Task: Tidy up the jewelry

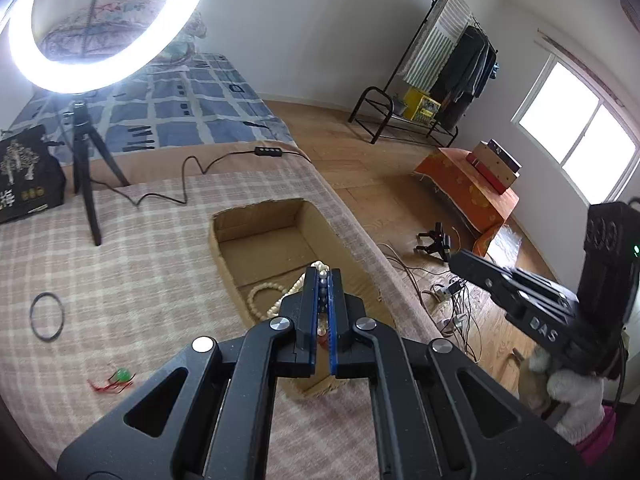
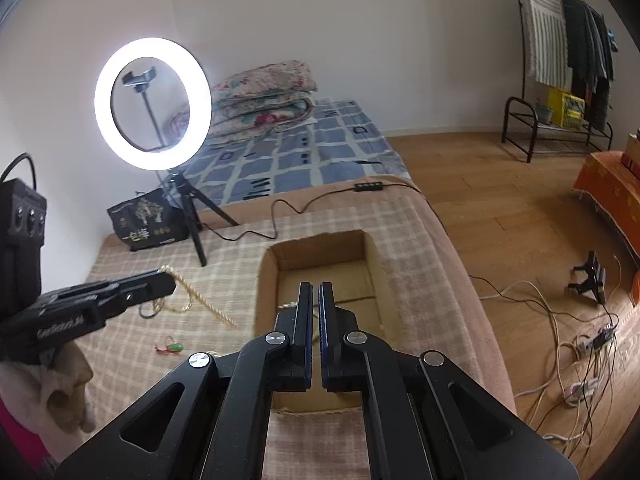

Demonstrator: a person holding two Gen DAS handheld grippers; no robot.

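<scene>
Over to the left gripper (image 1: 322, 280): clamped tight on a strand of dark grey and reddish beads (image 1: 322, 292), pinched between the blue pads. Hanging right above the open brown cardboard box (image 1: 256, 228), sunk in the pink-and-cream plaid blanket (image 1: 140, 264). Down in that box, cream bead necklaces (image 1: 266, 300) coiled on the near part of the floor, partly hidden behind the fingers.

Out on the blanket, left of the box: a thin black ring bangle (image 1: 47, 316), and nearer, a green bead with red tassel threads (image 1: 120, 376). Both well apart from the box.

Now the right gripper (image 2: 316, 286): pads squeezed almost together, also over the box. Hard to tell whether anything sits between them.

From the right wrist view, over at the left edge, a pale gold twisted length (image 2: 200, 296) trailing from the left gripper's tip down to the blanket, blurred.

Far left on the blanket, a glowing white ring light on a black tripod (image 2: 152, 104), beside a black printed bag (image 2: 146, 220).
</scene>
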